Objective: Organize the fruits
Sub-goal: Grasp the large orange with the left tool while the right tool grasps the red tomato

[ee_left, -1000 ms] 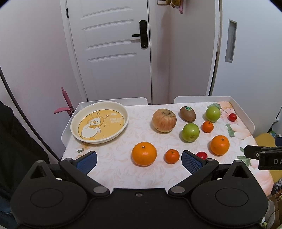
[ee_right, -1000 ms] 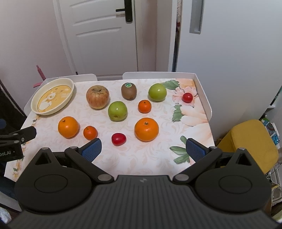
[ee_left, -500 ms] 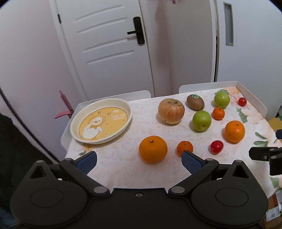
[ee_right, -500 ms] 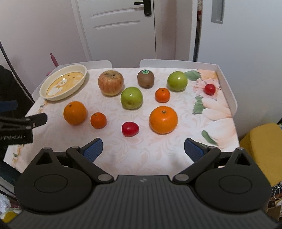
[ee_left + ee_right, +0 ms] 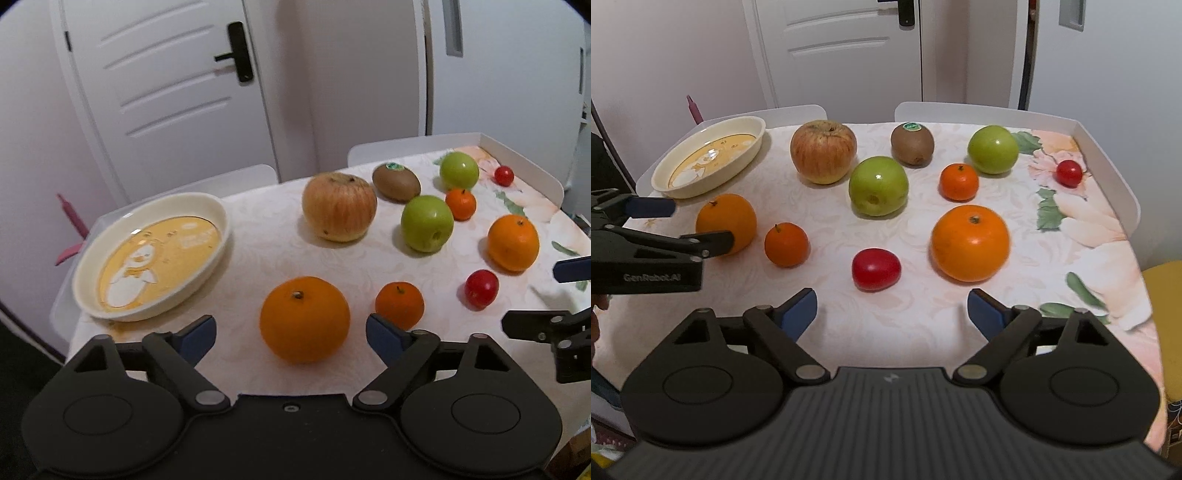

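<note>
At the left of the left wrist view, the cream dish (image 5: 155, 254) with a yellow cartoon print sits bare near the table (image 5: 258, 236) edge, with no fruit in it yet. Right of it, low in the centre of the frame, the large orange (image 5: 304, 319) lies directly ahead of the left tool (image 5: 290, 332), whose 2 blue pads stand wide apart on either side of it and touch nothing. This looks like the approach to a first pick. To do it well, the left tool would likely need to go lower and forward until the pads bracket the orange at its widest girth, then close gently, since round fruit can roll or squirt out of a high grip. The small mandarin (image 5: 399, 305) sits just beside the right-hand pad, so the approach should stay centred to avoid nudging it.

Further right in that view are the big apple (image 5: 339, 206), a kiwi (image 5: 396, 182), 2 green apples, a second orange (image 5: 512, 242) and a red tomato (image 5: 481, 288).

In the right wrist view, the right tool (image 5: 892, 317) hovers above the near table edge, level and pointing across the fruit, its pads also spread and empty. The red tomato (image 5: 876, 269) lies just ahead, between them but beyond their tips.
</note>
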The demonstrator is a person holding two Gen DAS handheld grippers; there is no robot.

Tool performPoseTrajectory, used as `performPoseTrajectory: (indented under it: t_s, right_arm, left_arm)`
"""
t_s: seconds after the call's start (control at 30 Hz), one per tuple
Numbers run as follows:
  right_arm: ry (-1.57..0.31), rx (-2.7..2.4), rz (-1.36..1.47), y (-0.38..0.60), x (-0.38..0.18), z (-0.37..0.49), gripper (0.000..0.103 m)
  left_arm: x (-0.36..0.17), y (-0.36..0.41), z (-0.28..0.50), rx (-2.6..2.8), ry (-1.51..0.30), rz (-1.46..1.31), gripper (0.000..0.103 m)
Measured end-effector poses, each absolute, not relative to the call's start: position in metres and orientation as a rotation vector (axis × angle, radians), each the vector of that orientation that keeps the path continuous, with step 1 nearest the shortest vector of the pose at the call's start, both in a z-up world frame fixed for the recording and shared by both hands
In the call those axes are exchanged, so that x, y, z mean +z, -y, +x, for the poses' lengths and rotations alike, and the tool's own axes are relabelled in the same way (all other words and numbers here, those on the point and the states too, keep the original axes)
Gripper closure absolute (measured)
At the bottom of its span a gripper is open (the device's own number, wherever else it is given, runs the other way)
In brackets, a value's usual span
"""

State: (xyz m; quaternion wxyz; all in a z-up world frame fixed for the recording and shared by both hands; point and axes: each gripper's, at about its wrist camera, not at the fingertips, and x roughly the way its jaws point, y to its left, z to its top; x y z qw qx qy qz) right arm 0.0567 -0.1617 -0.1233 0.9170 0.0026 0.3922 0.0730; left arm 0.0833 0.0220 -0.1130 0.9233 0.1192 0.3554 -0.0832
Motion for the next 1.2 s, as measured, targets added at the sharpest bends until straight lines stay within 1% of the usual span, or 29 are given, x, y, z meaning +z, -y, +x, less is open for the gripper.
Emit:
performPoseTrajectory:
  t_s: [0.07, 0.13, 0.23, 0.33, 0.37, 0.53, 0.77, 0.87, 1.0, 1.2]
  right_arm:
    - [-0.806, 0.147, 0.010, 0.158, -0.127, 0.061, 0.003]
    - [-0.805, 0.145, 0.010, 0.154, -0.129, 0.064, 0.009]
    - [-0.810, 0.142, 0.004, 0.150, -0.133, 0.069, 0.015]
    - [-0.813, 0.139, 0.005, 0.147, -0.135, 0.073, 0.018]
    - [-0.812, 0.137, 0.004, 0.146, -0.136, 0.074, 0.019]
    - [-0.819, 0.136, -0.001, 0.145, -0.139, 0.078, 0.029]
    - [-0.817, 0.138, -0.013, 0.145, -0.140, 0.081, 0.033]
    - [-0.813, 0.137, -0.019, 0.146, -0.140, 0.082, 0.037]
    - [-0.808, 0.149, -0.030, 0.146, -0.140, 0.085, 0.052]
    - [-0.802, 0.163, -0.047, 0.143, -0.135, 0.085, 0.053]
  left_arm:
    - [-0.117, -0.022, 0.088, -0.188, -0.732, 0.239, 0.016]
    - [-0.120, -0.023, 0.093, -0.197, -0.732, 0.238, 0.016]
    - [-0.124, -0.025, 0.101, -0.211, -0.747, 0.225, 0.029]
    - [-0.127, -0.025, 0.105, -0.238, -0.757, 0.209, 0.035]
    - [-0.127, -0.025, 0.105, -0.240, -0.754, 0.215, 0.035]
    - [-0.127, -0.025, 0.105, -0.242, -0.754, 0.209, 0.036]
    - [-0.126, -0.026, 0.100, -0.232, -0.760, 0.218, 0.037]
    - [-0.126, -0.027, 0.099, -0.226, -0.762, 0.214, 0.037]
    - [-0.126, -0.027, 0.096, -0.218, -0.762, 0.218, 0.037]
    - [-0.122, -0.029, 0.089, -0.193, -0.754, 0.213, 0.037]
